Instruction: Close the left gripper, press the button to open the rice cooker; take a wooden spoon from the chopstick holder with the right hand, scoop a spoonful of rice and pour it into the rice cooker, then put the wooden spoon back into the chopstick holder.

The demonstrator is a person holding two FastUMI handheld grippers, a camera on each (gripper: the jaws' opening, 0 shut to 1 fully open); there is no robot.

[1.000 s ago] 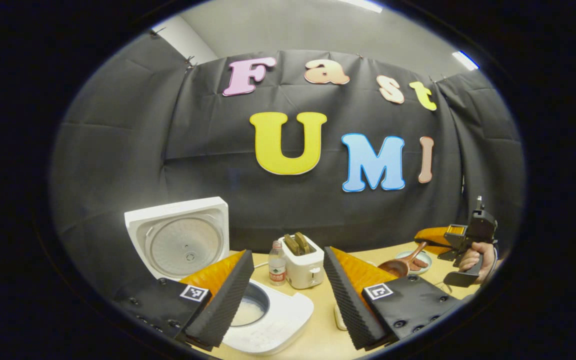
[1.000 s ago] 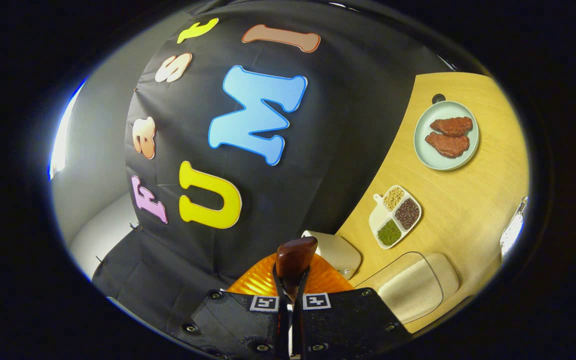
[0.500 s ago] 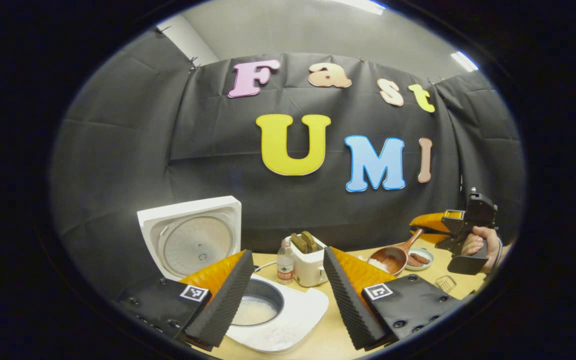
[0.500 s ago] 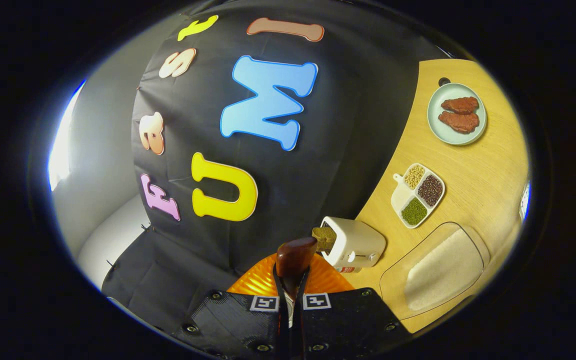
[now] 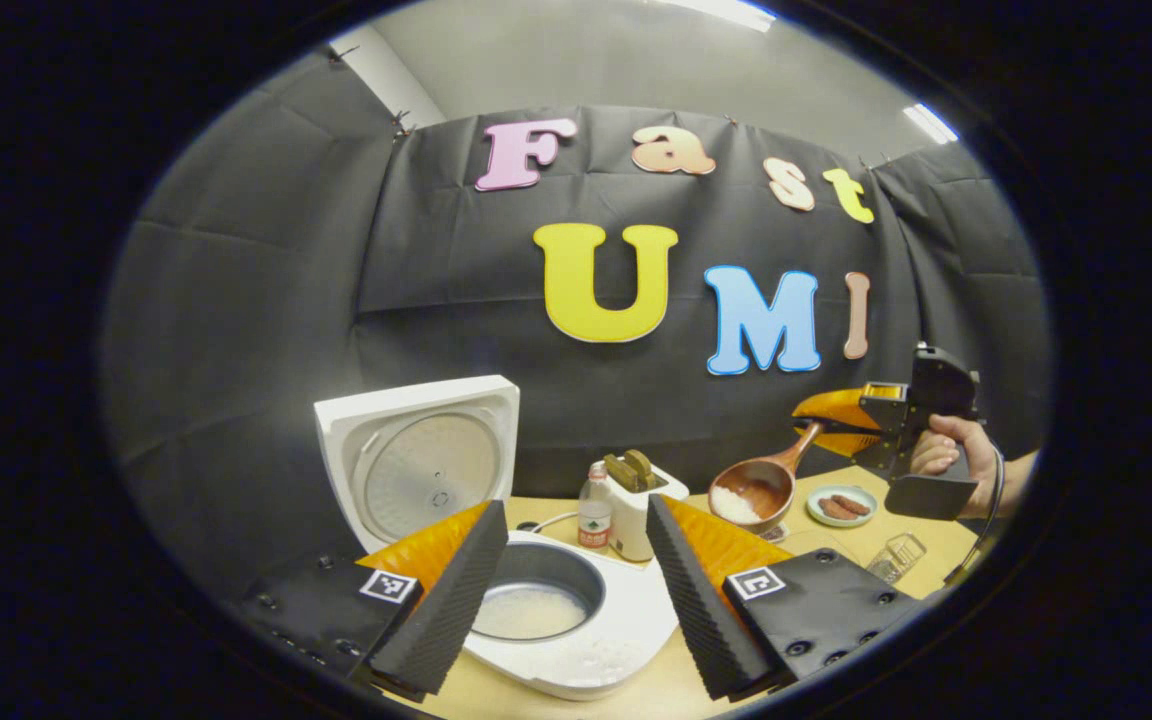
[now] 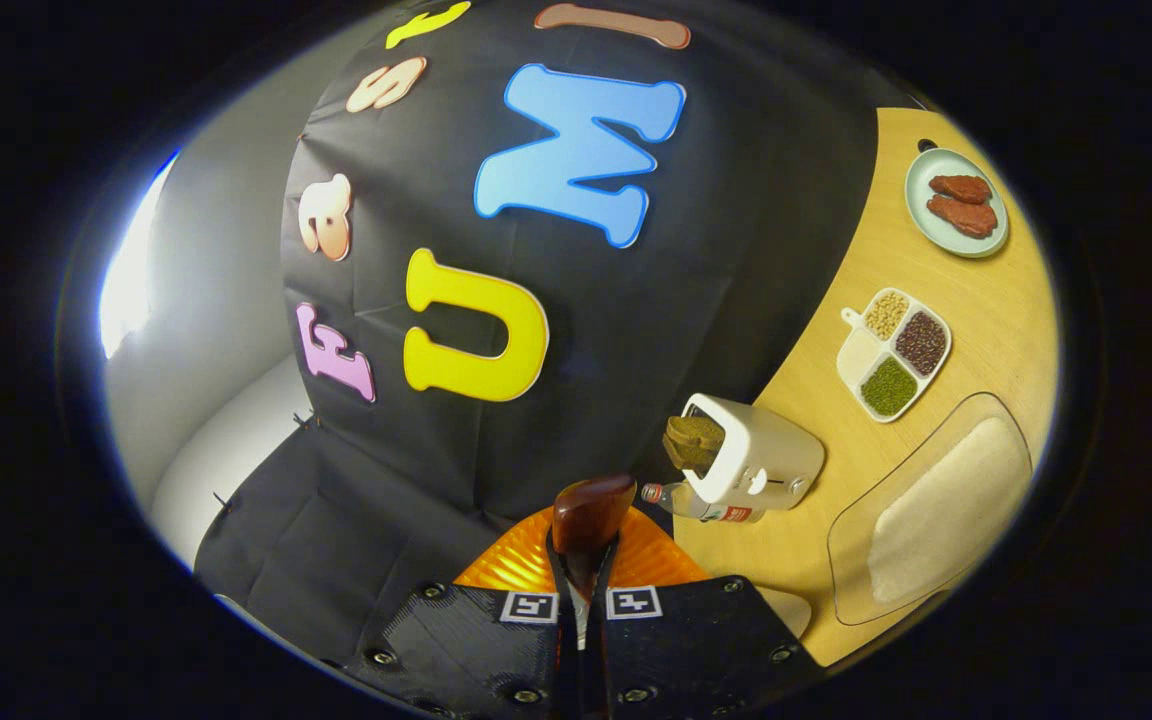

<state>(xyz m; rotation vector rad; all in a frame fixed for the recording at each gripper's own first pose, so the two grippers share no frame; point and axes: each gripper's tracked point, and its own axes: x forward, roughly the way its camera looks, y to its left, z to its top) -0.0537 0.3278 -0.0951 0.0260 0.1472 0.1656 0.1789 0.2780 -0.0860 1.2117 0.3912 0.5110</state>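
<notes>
The step in hand is the carry: the spoon [image 5: 756,490] is loaded with a small heap of white rice and is up in the air on the right, on its way toward the cooker [image 5: 576,625]. The cooker's lid [image 5: 421,460] stands open and upright at the far left, and the pot [image 5: 536,605] already has rice in its bottom.

The right claw [image 5: 831,425], held by a hand [image 5: 946,455], is clamped on the spoon's handle. In the right gripper view its fingers sit tight together with the dark handle end [image 6: 591,510] poking up between them. The left claw [image 5: 576,590] is spread wide, grips nothing, and hangs just above the near side of the cooker, framing the pot.

The spoon's long axis runs from upper right down to lower left in the left gripper view: handle at the claw, bowl low and toward the toaster [image 5: 641,495]. The bowl faces up and roughly level, so the rice sits in it.

Next, I judge, the spoon must travel left past the toaster and bottle [image 5: 594,500] until the bowl is over the pot, then roll about its handle to tip the rice out. Keeping the bowl level on the way matters, or grains will fall on the tabletop [image 5: 836,535]. The return to the holder is not yet done.
</notes>
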